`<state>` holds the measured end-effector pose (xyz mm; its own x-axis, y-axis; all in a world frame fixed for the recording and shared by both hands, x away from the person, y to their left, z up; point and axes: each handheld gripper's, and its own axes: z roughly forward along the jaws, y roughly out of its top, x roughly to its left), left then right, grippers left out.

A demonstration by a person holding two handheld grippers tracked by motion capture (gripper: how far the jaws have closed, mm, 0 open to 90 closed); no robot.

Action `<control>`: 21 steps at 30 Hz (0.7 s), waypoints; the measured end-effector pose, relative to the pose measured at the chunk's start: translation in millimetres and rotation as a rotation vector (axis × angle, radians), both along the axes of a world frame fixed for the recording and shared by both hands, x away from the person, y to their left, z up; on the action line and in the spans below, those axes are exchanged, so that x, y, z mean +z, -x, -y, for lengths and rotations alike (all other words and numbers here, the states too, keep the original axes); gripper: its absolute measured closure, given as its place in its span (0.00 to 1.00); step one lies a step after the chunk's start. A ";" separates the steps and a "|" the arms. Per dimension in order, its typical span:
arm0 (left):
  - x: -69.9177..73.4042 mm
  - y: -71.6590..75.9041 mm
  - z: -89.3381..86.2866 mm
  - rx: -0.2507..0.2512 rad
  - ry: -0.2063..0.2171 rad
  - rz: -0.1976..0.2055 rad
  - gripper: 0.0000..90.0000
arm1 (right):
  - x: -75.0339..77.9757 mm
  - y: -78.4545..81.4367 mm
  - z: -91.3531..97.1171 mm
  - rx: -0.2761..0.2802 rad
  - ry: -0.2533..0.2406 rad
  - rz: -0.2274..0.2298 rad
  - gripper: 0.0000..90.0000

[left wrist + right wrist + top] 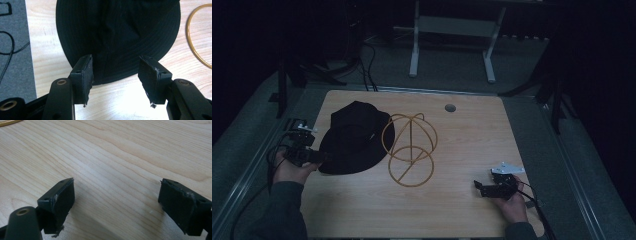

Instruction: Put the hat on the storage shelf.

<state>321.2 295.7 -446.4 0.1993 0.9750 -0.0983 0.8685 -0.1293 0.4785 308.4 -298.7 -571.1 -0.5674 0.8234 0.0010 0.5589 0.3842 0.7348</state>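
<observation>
Black hat [117,32] lies just beyond the left claw [116,75], held low, jaws wide, gripping nothing.

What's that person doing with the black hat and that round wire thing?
A person sits at a wooden table with a gripper in each hand. The left gripper is open, its fingers right at the brim of the black hat, which lies flat on the table and is not held. Next to the hat stands a golden wire stand. The right gripper is open too, over bare wood at the table's near right.
</observation>
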 end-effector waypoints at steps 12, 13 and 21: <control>10.9 -23.4 -2.3 -0.079 -0.016 -0.024 0.51 | 0.0 0.1 0.1 0.000 0.001 0.001 0.15; 11.6 -25.4 -2.9 -0.082 -0.011 -0.028 0.51 | -0.1 0.2 0.1 -0.001 0.001 0.001 0.15; 17.3 -40.8 -3.8 -0.131 -0.019 -0.046 0.55 | -0.1 0.3 0.1 -0.001 0.001 0.001 0.15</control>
<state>362.0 299.5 -429.0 0.3205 0.9428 -0.0921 0.8645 -0.2514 0.4352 308.2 -298.8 -571.2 -0.5665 0.8241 -0.0004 0.5583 0.3842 0.7353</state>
